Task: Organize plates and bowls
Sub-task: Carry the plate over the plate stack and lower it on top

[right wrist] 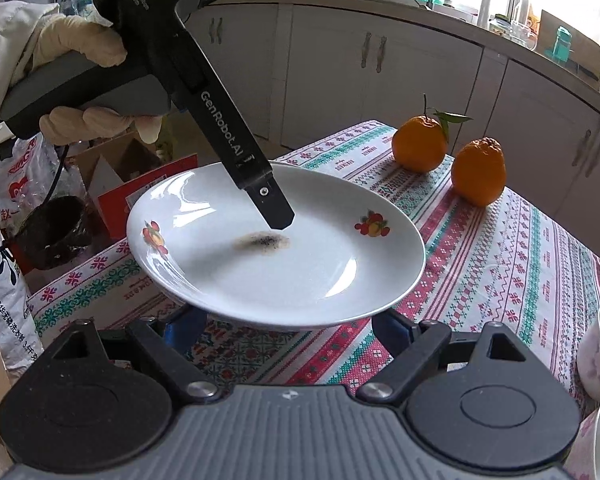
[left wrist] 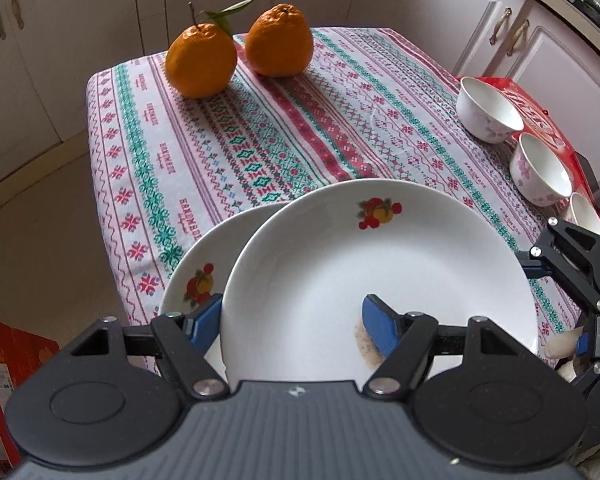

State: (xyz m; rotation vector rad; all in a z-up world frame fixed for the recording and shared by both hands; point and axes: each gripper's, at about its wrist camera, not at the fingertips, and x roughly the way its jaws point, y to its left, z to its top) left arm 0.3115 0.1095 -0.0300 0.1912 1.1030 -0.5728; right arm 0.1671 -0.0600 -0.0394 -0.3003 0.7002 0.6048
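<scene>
The left tongs (left wrist: 292, 320) grip the near rim of a white plate (left wrist: 360, 272) with fruit decals: one blue pad sits under the rim on the outside, the other presses down on the inner face beside a dark, burnt-looking smear (left wrist: 366, 344). The right wrist view shows this plate (right wrist: 300, 264) held above the counter (right wrist: 500, 260), its far side tilted slightly up, with the left tongs' upper finger (right wrist: 274, 208) touching the dish just behind the smear (right wrist: 262, 240). A gloved hand (right wrist: 92, 80) holds the left tool's handle.

Just to the left of the left tongs, partly under the held plate, a second plate (left wrist: 198, 276) with the same decal lies on the patterned cloth.

The right tongs (right wrist: 288, 326) stand wide apart with nothing between them; the held plate's near rim hangs just ahead of and above their tips, not touching as far as I can tell.

Beyond the left tongs, at the counter's far end, sit two oranges (left wrist: 240, 52) side by side. To the right stand three small floral bowls (left wrist: 488, 110) in a row, near a red box (left wrist: 540, 116).
</scene>
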